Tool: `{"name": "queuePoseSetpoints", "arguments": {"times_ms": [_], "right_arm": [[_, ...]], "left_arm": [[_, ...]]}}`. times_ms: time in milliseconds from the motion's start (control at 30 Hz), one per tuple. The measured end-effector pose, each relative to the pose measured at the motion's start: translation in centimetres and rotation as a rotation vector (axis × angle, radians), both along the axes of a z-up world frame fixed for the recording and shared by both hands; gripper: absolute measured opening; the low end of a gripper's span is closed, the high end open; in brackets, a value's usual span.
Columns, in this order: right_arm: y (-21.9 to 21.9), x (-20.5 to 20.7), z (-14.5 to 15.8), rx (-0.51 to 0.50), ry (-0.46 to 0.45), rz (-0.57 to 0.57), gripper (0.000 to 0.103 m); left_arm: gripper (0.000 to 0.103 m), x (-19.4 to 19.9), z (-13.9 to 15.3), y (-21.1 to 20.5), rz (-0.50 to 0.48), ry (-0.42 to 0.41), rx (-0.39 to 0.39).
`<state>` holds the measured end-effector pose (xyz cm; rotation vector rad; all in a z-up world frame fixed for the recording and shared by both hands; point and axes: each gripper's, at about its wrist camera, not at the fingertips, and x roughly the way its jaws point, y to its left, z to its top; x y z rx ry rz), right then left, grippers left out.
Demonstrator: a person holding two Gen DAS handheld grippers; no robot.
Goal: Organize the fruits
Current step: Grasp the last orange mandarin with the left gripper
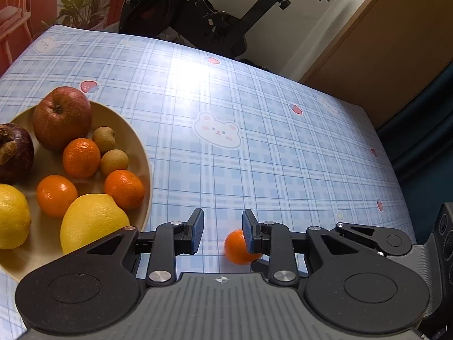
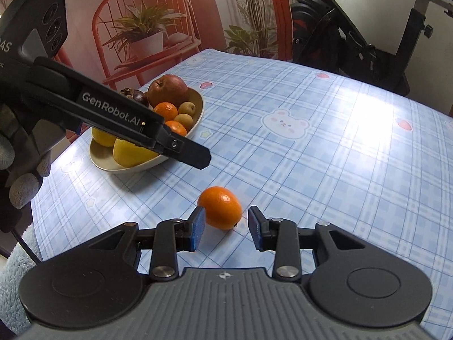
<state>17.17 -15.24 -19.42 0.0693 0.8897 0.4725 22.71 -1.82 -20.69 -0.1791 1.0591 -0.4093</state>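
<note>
A loose mandarin (image 2: 220, 207) lies on the blue plaid tablecloth (image 2: 311, 170). My right gripper (image 2: 225, 214) hovers just short of it with its jaws a narrow gap apart, and nothing is pressed between the pads. My left gripper (image 1: 223, 218) is likewise narrowly open and empty. In its own view the same mandarin (image 1: 239, 248) shows below, partly hidden behind the right finger (image 1: 250, 232). A beige bowl (image 1: 141, 147) to the left holds an apple (image 1: 62, 116), a mangosteen (image 1: 14, 153), two lemons (image 1: 93, 221), three mandarins and two longans (image 1: 114, 163).
An exercise bike (image 2: 354, 36) stands beyond the table's far edge. In the right wrist view the left gripper (image 2: 195, 157) reaches in from the left above the bowl (image 2: 198, 104), held by a gloved hand (image 2: 25, 181). A wooden cabinet (image 1: 382, 56) is off to the right.
</note>
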Motion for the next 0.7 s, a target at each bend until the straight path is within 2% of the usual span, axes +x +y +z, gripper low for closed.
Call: {"name": "queuePoseSetpoints", "arguments": {"times_ms": [233,533,700], "right_arm": [[-0.1,0.5,-0.9,0.046,0.041,0.011,0.037],[0.4,1.2,-1.1,0.056,0.063,0.025,0.037],[0.5,1.3,-1.2,0.062,0.077,0.029,0.037]], "left_arm": [[0.03,0.2,-1.2,-1.1,-0.032,0.045,-0.022],[0.03,0.7,-2.3,-1.9,-0.038,0.065,-0.034],[0.03,0.8,-2.3,-1.1,-0.032,0.091,-0.076]]}}
